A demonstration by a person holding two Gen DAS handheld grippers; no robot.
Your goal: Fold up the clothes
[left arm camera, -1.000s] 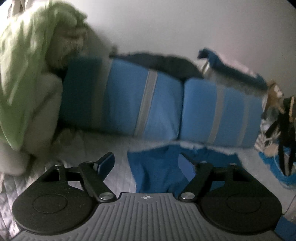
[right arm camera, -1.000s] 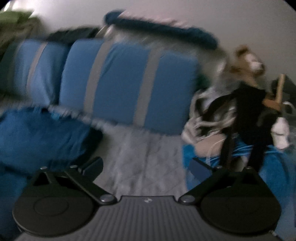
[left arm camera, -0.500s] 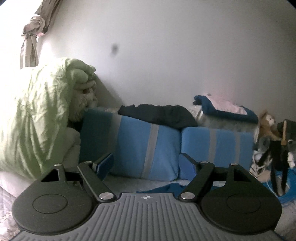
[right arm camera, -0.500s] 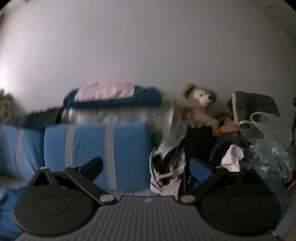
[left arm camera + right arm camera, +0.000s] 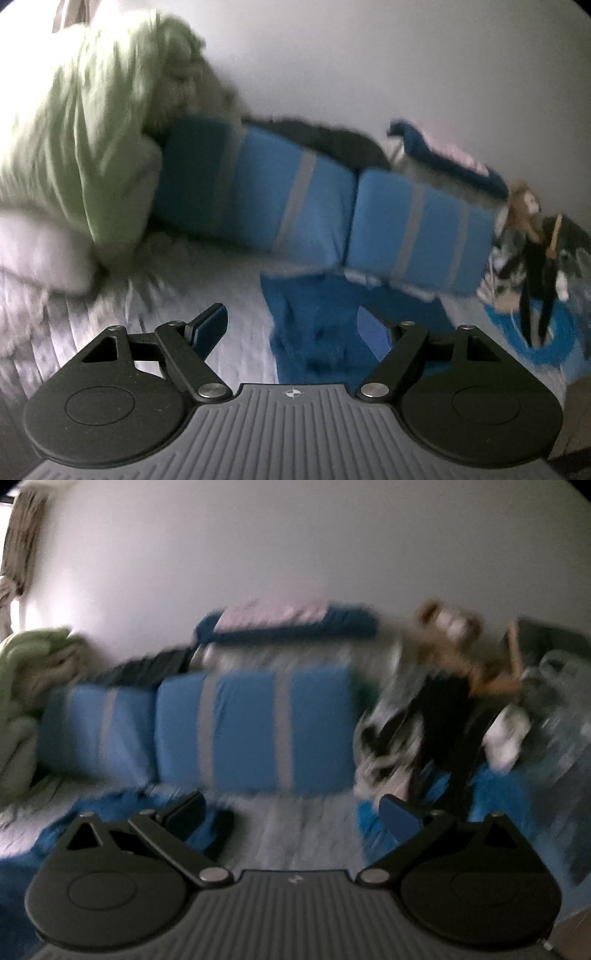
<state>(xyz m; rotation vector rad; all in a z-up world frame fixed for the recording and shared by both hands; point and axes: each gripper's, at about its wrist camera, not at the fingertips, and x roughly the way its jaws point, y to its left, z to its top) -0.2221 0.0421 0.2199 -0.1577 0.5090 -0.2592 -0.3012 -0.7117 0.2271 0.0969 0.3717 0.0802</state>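
The left tool (image 5: 291,328) is spread wide and holds nothing, above a blue garment (image 5: 325,325) lying crumpled on the grey bed (image 5: 229,280). The garment's long axis runs away from the camera toward two blue striped pillows (image 5: 332,206); its near end is hidden behind the tool. The right tool (image 5: 291,812) also gapes empty. Its view is motion-blurred; the garment (image 5: 110,805) shows only at lower left.
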